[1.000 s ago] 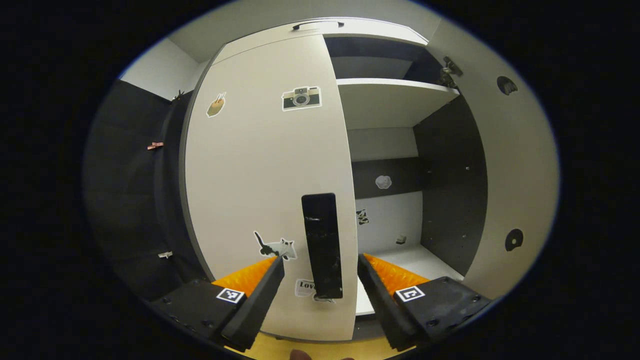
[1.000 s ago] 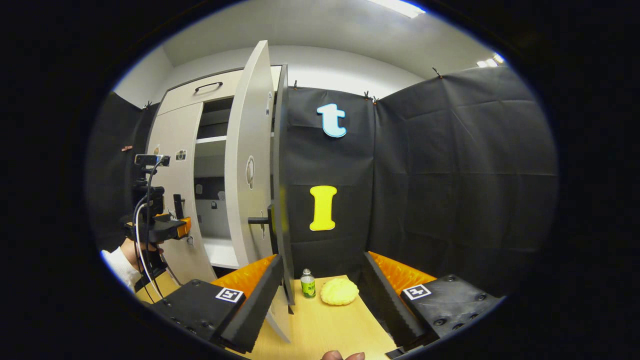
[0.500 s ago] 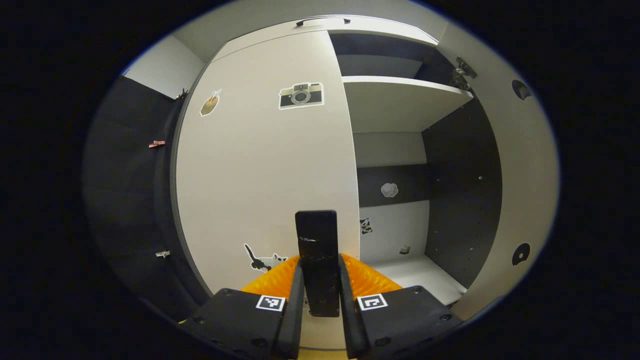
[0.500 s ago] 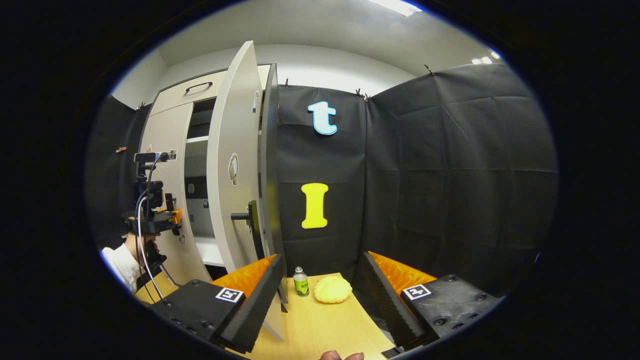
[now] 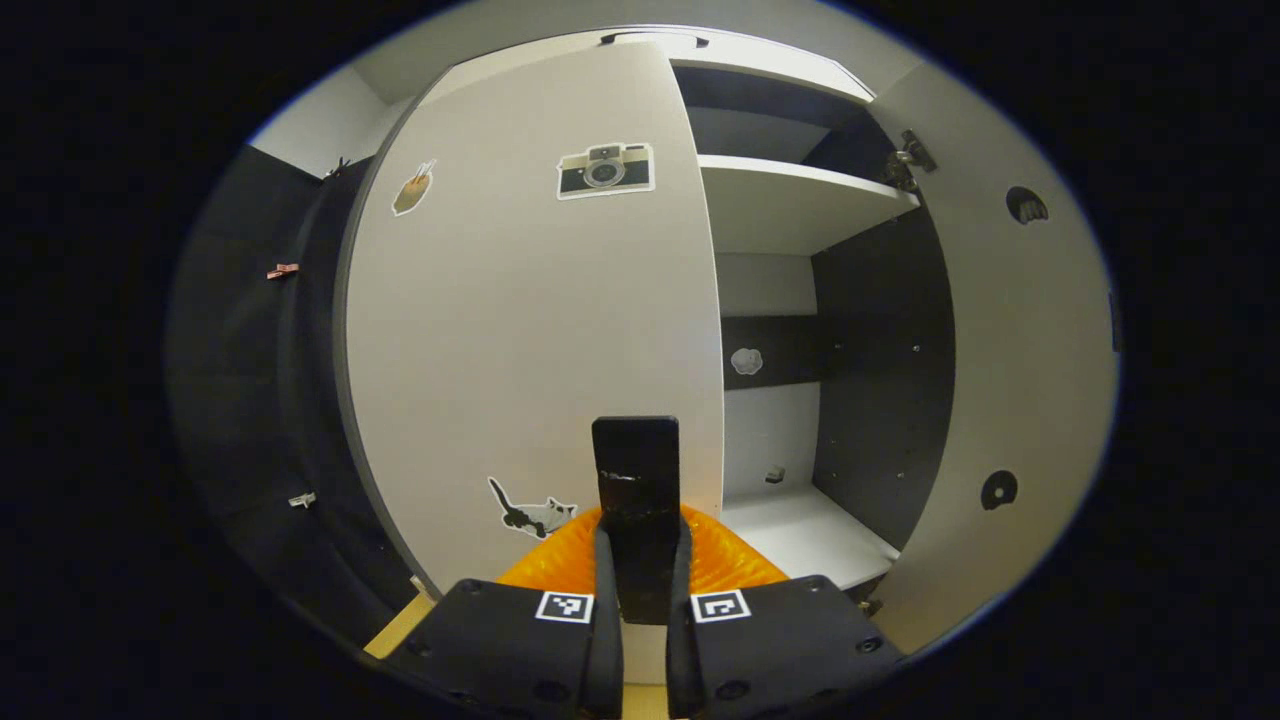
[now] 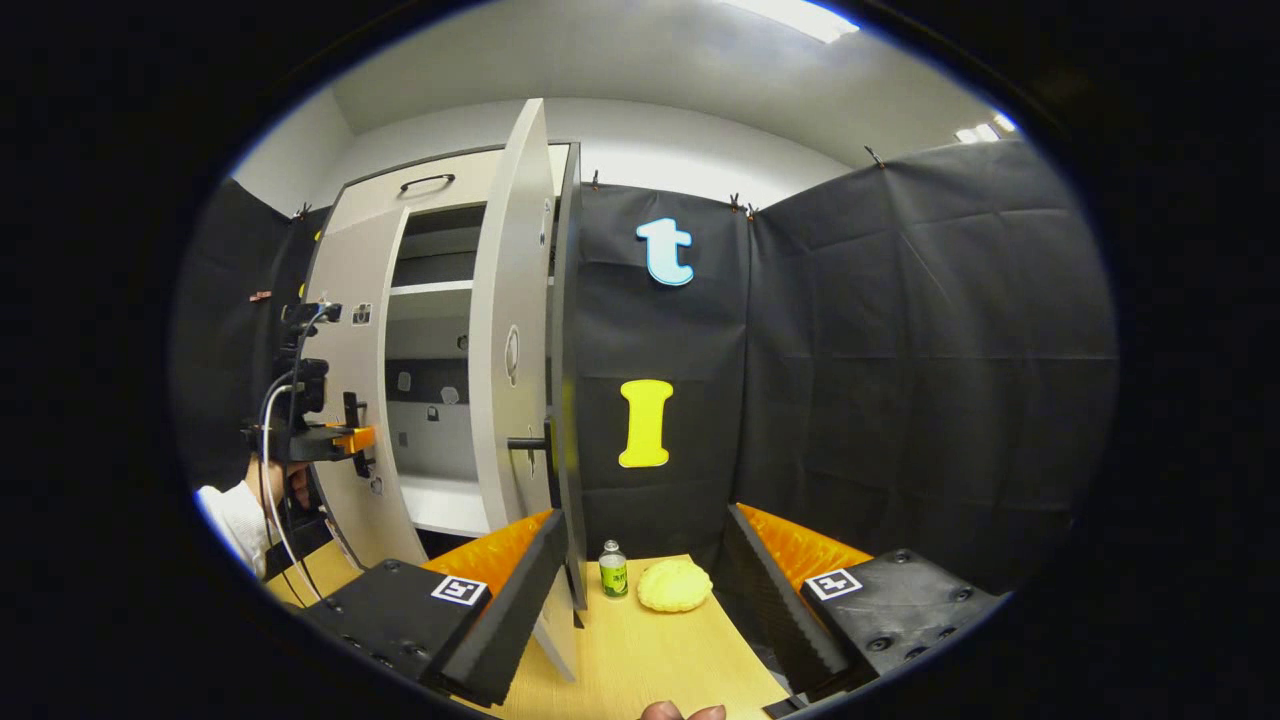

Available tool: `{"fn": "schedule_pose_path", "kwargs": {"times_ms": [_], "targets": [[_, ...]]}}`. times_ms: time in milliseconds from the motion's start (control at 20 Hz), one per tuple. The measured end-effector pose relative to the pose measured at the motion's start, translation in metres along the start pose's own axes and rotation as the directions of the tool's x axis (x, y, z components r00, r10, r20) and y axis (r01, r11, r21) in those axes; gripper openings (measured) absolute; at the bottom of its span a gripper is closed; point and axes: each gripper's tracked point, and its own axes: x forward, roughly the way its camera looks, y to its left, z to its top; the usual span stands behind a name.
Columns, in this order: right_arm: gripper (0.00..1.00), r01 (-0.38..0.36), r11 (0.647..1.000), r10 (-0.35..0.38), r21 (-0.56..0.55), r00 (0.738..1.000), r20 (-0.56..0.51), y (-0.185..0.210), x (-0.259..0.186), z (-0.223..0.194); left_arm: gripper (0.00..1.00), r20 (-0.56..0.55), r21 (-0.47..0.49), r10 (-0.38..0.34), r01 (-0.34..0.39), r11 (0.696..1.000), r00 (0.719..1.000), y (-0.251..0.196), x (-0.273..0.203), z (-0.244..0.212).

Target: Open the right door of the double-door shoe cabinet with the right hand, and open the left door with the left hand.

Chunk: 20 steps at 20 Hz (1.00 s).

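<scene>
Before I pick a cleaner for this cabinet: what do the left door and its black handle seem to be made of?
The left door looks like laminated board with a smooth, matte off-white face: flat, even, no grain, stickers lying flush. The handle, clamped in the left gripper, looks like black plastic or painted metal, which one is unclear; its semi-gloss face shows pale scuffs.

Left door off-white, black handle; stickers: black-and-white camera, black-and-white cat, brownish one. Cabinet interior dark grey walls, white shelf. Right door off-white, dark edge. Table light wood grain. Bottle green label, white cap. Yellow bumpy round thing. Sleeve white.
</scene>
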Motion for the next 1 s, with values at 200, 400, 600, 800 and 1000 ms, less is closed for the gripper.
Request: {"fn": "schedule_pose_path", "kwargs": {"times_ms": [200, 400, 600, 800, 1000], "targets": [[1.00, -0.021, 1.000, 0.021, -0.006, 1.000, -0.010, 0.016, -0.007, -0.003, 0.20, 0.005, -0.020, -0.013, 0.013, 1.000, 1.000, 0.017, -0.042, -0.006], [0.99, -0.042, 0.999, 0.042, -0.006, 0.999, -0.003, 0.036, -0.014, -0.001, 0.20, -0.004, -0.039, -0.022, 0.022, 0.999, 1.000, 0.039, -0.076, -0.010], [1.00, -0.058, 0.998, 0.058, -0.011, 0.998, 0.002, 0.053, -0.022, 0.000, 0.19, 0.002, -0.065, -0.018, 0.018, 0.998, 1.000, 0.066, -0.106, -0.014], [1.00, -0.079, 0.997, 0.079, -0.011, 0.997, 0.010, 0.075, -0.029, 0.003, 0.18, 0.005, -0.056, 0.000, 0.000, 0.998, 1.000, 0.104, -0.132, -0.020], [0.99, -0.111, 0.994, 0.111, -0.016, 0.994, 0.009, 0.104, -0.038, 0.001, 0.17, -0.007, -0.065, 0.033, -0.033, 0.997, 0.999, 0.144, -0.149, -0.025]]}}
